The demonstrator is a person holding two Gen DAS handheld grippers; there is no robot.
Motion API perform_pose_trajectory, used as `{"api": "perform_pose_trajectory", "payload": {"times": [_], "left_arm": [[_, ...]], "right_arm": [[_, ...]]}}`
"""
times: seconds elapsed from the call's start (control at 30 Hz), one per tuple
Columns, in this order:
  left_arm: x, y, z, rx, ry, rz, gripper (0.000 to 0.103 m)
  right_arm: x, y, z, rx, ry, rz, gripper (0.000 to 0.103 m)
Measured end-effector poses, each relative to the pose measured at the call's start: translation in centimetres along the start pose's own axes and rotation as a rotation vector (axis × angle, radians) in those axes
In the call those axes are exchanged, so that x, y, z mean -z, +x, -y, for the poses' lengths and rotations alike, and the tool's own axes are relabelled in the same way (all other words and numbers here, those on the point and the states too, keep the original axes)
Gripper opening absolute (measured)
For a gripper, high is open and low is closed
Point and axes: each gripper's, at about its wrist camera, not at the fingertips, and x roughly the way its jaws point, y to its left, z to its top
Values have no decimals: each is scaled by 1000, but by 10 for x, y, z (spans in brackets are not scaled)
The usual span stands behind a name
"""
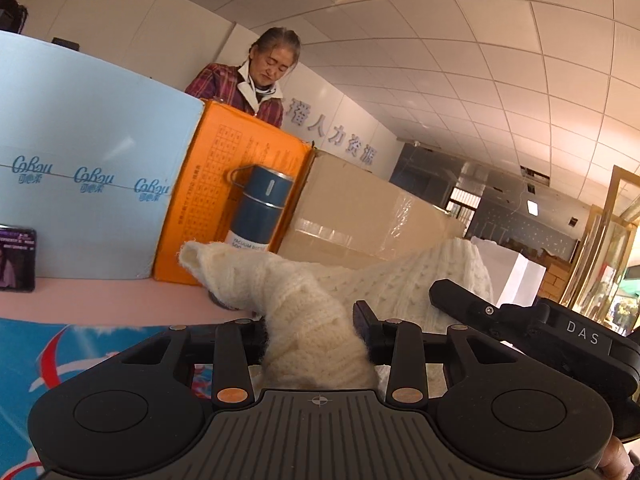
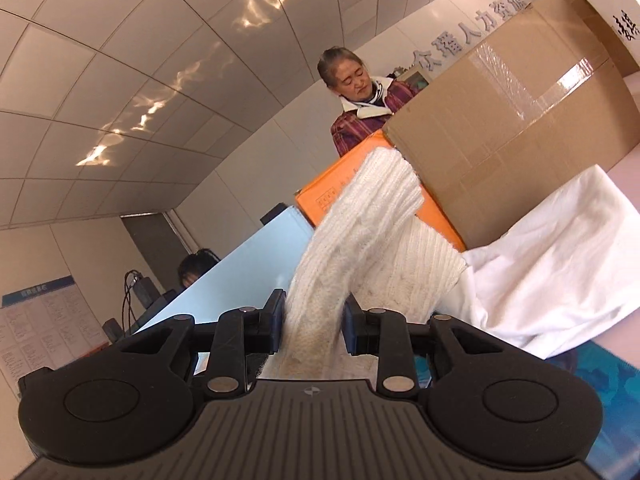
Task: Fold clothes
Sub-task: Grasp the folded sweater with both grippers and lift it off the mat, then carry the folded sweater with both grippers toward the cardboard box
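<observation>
My left gripper (image 1: pixel 316 320) has its jaws closed on a cream cable-knit sweater (image 1: pixel 304 320); the wool bunches thickly between the two fingers. From that grip a sleeve runs up and to the left, its long axis slanting away from me, and its open cuff points toward the orange box (image 1: pixel 224 168). The sweater's body spreads off to the right, lifted above the pink table (image 1: pixel 100 300).

My right gripper (image 2: pixel 314 320) is also clamped on the same sweater (image 2: pixel 360 240). In the right wrist view the knit rises from the jaws and tilts to the right, its ribbed end pointing up at the brown cardboard box (image 2: pixel 520 140). In the left wrist view that second gripper (image 1: pixel 520 320) sits just right of the knit.

I count one sweater, and one white cloth (image 2: pixel 560 260) lying crumpled just beside it on the right. Behind stand three boxes: one pale blue (image 1: pixel 80 152), one orange, one brown. One blue vacuum bottle (image 1: pixel 260 208) stands upright before the orange box, its foot hidden by the sleeve. One phone (image 1: pixel 17 258) leans at the far left.
</observation>
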Motion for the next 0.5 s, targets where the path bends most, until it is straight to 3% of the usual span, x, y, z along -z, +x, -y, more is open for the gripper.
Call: {"api": "perform_pose_trajectory", "payload": {"times": [0.17, 0.27, 0.33, 0.5], "left_arm": [[-8, 57, 29, 74, 68, 79, 36], [1, 98, 41, 95, 71, 16, 34], [9, 113, 41, 50, 71, -10, 31], [25, 105, 14, -7, -69, -101, 31]], "right_arm": [[-16, 13, 29, 65, -48, 113, 27], [-17, 26, 42, 91, -104, 168, 27], [-19, 36, 53, 148, -109, 159, 26], [-18, 39, 96, 246, 0, 110, 26]]}}
